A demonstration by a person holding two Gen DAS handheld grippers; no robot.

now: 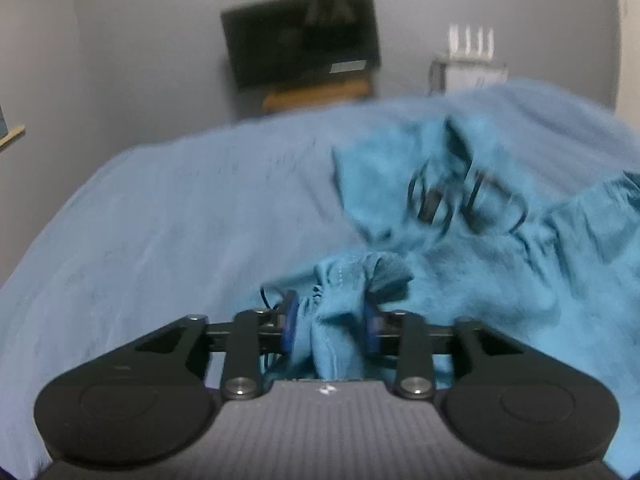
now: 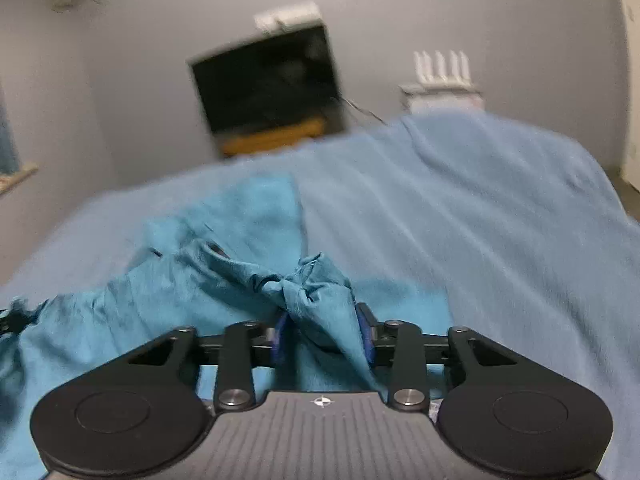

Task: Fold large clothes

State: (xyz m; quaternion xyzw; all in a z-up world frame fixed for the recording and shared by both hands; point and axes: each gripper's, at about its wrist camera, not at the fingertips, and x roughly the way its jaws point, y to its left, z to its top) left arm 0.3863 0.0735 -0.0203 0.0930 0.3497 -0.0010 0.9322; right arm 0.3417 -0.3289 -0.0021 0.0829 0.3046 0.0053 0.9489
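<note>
A teal garment (image 1: 480,248) with a dark printed design lies bunched on a light blue bed cover (image 1: 180,220). My left gripper (image 1: 331,326) is shut on a bunched edge of it, cloth filling the space between the blue pads. In the right wrist view the same teal garment (image 2: 168,288) stretches off to the left. My right gripper (image 2: 322,338) is shut on another bunched corner of it, held just above the bed cover (image 2: 480,220). Both views are blurred by motion.
A dark screen (image 1: 300,36) on a wooden stand stands against the grey wall beyond the bed; it also shows in the right wrist view (image 2: 268,84). A white router with antennas (image 2: 440,80) sits at the back right.
</note>
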